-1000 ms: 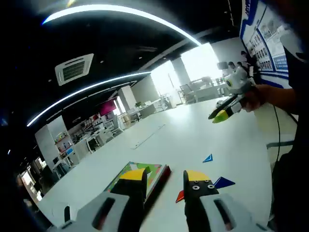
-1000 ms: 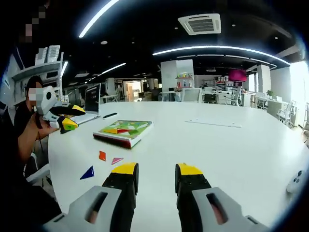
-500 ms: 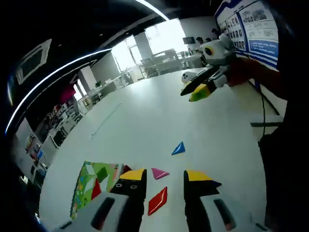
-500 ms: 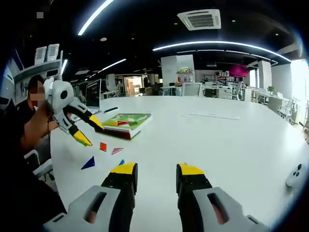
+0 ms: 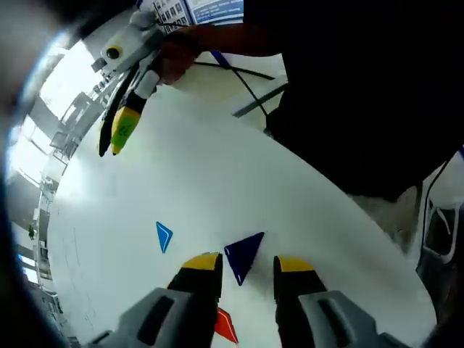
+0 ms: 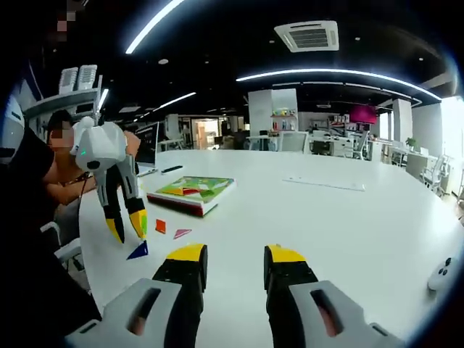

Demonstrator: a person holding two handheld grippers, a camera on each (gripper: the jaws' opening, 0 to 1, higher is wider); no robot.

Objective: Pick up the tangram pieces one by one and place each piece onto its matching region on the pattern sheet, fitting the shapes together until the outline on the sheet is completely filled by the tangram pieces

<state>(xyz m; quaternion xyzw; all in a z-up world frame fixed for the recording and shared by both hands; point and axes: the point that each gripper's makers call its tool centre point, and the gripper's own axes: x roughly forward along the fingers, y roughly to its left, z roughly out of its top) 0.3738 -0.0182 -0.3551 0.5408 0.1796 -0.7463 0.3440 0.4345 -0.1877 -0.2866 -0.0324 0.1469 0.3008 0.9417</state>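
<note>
In the left gripper view my left gripper points down at the white table, open, with a dark blue triangle lying between its yellow tips. A small blue triangle lies to its left and a red piece sits low between the jaws. The right gripper view shows the left gripper hanging over the dark blue triangle, beside an orange-red piece and a pink triangle. The pattern sheet holds several coloured pieces. My right gripper is open and empty, well apart from the pieces.
A person in dark clothing sits at the table's near edge. A laptop and a black pen lie behind the sheet. A small white device rests at the far right. The right gripper hovers over bare table.
My left gripper has tipped steeply downward and moved over the dark blue triangle, now between its open jaws. The right gripper has hardly moved.
</note>
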